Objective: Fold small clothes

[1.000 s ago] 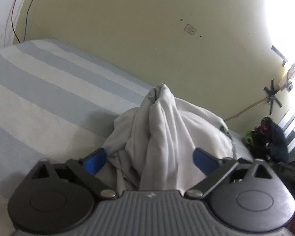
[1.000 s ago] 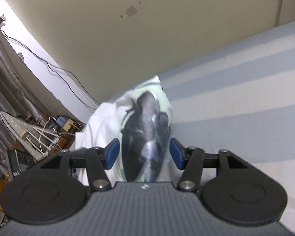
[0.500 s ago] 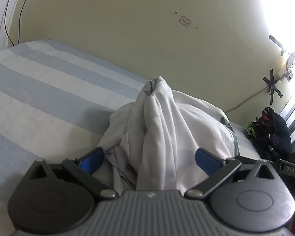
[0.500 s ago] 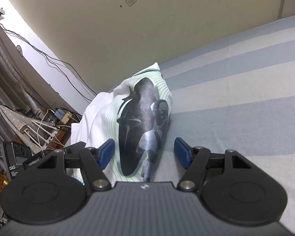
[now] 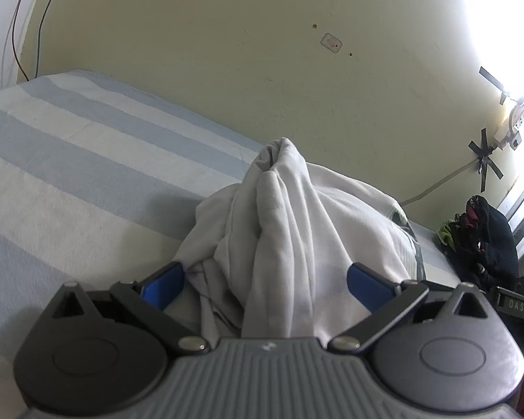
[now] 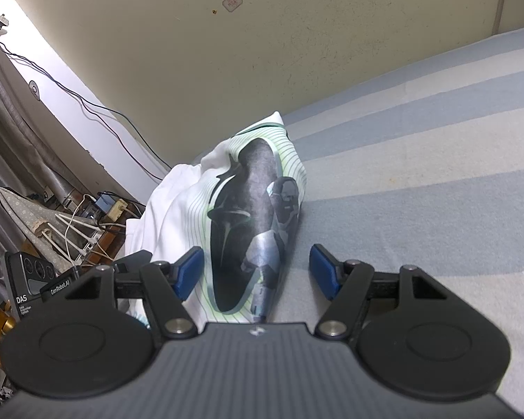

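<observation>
A white T-shirt (image 5: 290,230) lies bunched in a tall ridge on the striped bed. In the right wrist view its dark printed front with thin green lines (image 6: 255,209) faces up. My left gripper (image 5: 267,284) is open, its blue pads wide apart on either side of the white folds, not pressing them. My right gripper (image 6: 258,274) is open too. The printed part of the shirt lies between its pads, close to the left pad, with bare bed showing before the right pad.
The bed's blue and white striped cover (image 5: 70,174) runs to a pale wall (image 5: 227,52). A dark pile of clothes (image 5: 485,234) sits at the bed's far end. Cables and an ironing board (image 6: 35,216) stand beside the bed.
The right gripper's pads have spread wider around the printed cloth, which has gone from blurred to still. The left gripper stays wide around the white folds.
</observation>
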`<state>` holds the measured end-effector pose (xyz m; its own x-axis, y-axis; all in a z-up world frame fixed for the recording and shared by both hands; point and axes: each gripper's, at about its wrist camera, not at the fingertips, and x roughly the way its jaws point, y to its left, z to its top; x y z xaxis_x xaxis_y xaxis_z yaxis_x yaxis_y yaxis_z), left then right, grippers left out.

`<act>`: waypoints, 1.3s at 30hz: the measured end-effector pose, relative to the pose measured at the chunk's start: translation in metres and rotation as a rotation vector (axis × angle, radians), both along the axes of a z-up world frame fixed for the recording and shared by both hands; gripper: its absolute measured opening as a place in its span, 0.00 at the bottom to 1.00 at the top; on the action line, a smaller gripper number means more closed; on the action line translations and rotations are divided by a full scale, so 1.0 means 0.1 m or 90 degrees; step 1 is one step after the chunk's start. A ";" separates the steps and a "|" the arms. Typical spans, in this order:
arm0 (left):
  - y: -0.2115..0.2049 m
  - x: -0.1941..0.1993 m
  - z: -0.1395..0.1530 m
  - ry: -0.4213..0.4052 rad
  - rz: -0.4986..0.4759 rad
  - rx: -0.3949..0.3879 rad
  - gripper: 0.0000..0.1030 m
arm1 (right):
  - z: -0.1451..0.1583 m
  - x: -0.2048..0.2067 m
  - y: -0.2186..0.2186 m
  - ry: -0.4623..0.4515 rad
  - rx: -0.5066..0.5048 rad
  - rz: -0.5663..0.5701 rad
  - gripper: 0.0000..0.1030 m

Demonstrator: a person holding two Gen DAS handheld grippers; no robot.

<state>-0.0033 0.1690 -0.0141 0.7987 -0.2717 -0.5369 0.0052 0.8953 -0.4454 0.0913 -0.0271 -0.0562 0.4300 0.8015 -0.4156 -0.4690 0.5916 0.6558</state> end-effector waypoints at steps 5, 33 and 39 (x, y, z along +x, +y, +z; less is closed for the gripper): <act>0.01 0.00 0.00 0.000 -0.001 -0.001 1.00 | 0.00 0.00 0.00 0.000 0.000 0.001 0.67; -0.01 0.03 0.00 0.005 -0.003 0.013 1.00 | 0.00 0.01 0.00 0.002 0.000 0.001 0.68; -0.01 0.02 0.00 0.004 -0.003 0.009 1.00 | 0.01 0.01 -0.01 0.003 0.000 0.001 0.68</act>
